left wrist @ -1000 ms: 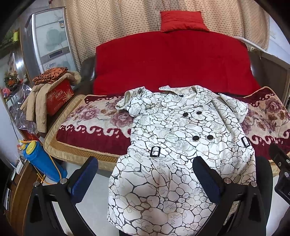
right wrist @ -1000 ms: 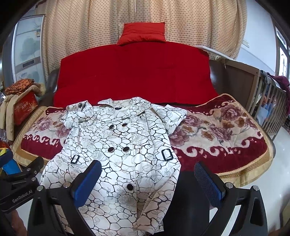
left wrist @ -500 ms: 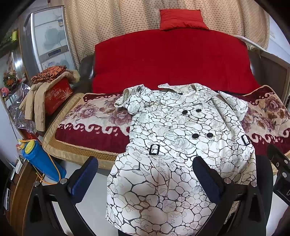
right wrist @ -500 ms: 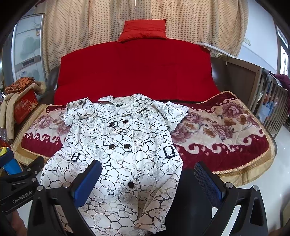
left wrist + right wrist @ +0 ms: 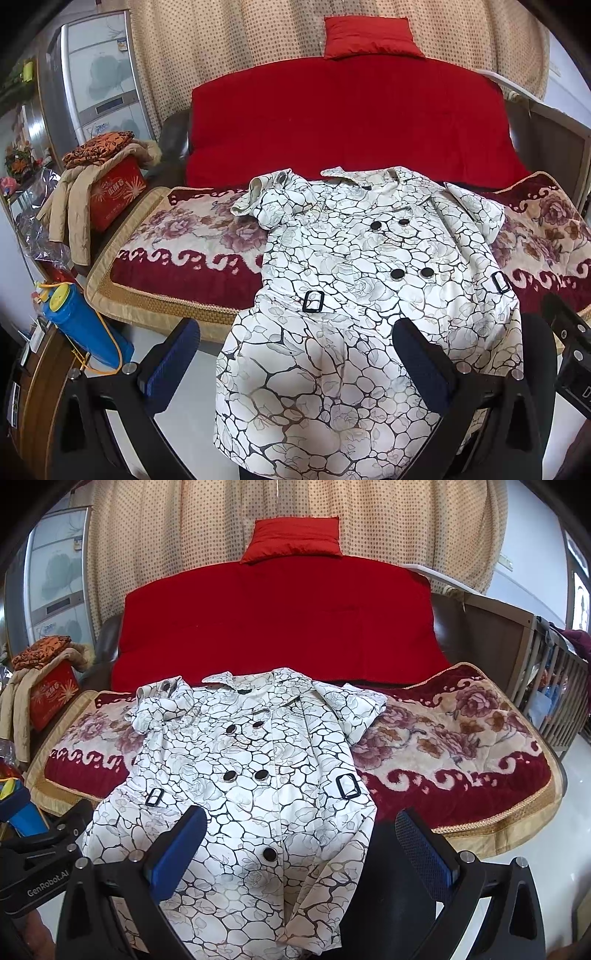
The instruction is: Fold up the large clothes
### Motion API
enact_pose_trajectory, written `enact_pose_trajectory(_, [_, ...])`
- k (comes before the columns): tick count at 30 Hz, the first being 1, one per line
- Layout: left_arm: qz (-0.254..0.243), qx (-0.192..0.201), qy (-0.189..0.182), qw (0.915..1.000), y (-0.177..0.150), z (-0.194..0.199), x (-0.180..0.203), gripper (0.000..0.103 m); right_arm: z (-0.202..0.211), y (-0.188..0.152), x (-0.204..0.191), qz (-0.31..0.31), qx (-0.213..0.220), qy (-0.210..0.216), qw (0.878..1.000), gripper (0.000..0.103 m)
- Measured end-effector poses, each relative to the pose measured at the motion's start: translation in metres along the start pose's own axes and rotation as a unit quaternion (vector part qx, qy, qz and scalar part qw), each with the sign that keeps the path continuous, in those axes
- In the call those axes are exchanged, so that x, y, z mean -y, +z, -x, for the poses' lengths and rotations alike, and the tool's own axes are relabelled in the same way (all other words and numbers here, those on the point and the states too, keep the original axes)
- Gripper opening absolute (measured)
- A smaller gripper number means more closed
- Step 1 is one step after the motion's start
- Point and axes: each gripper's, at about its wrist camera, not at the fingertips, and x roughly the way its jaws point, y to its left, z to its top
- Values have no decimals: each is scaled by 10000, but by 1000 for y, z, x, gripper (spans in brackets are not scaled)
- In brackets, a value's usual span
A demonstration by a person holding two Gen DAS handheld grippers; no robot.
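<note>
Hovering with its jaws spread wide and nothing between them, the left gripper (image 5: 295, 362) frames the lower left panel of the coat (image 5: 369, 295), whose hem edge falls between its blue pads at about 6 o'clock in the left wrist view. The right gripper (image 5: 304, 849) is equally wide open and empty, with the coat's lower right side just ahead of it at 11 to 12 o'clock. The coat lies face up on the floral blanket (image 5: 461, 738) of the sofa (image 5: 277, 627), collar at 12 o'clock toward the red backrest, skirt hanging over the front edge toward both grippers, so its long axis runs straight away from them. Each gripper sits near its own hem corner, level and pointing forward; whether either pad already touches cloth I cannot tell from these fisheye angles.
</note>
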Motion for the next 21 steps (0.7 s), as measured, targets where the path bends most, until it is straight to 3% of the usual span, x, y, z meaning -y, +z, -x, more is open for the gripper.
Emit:
enact_pose_trajectory(16, [-11, -63, -30, 10000, -2, -4, 1, 103, -3, -1, -1, -3, -60, 36, 10000, 103])
enact_pose_trajectory(21, [15, -163, -192, 9997, 1, -11, 1, 103, -7, -2, -1, -4, -98, 55, 9999, 103])
